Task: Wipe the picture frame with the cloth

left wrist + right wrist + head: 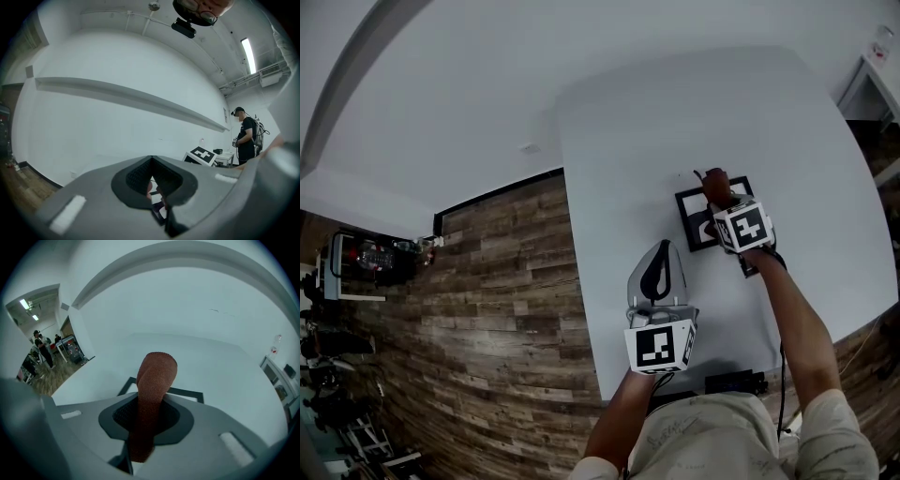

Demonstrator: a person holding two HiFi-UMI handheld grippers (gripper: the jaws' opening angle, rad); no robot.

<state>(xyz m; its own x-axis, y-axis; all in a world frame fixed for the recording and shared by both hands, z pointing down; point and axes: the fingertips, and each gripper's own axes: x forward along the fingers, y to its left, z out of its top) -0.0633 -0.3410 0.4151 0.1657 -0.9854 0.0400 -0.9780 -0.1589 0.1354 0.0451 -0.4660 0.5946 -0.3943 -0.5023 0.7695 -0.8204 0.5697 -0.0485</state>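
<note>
On the white bench [628, 141], at 1 o'clock from the left tongs [663, 246], the right tongs [716, 190] are clamped on a rust-red cloth [157, 376]. The cloth's free end sits over the black picture frame [685, 216]; whether cloth and frame touch cannot be told. The left tongs are closed, tips together. The right tongs cover the frame's 4 o'clock portion.
</note>
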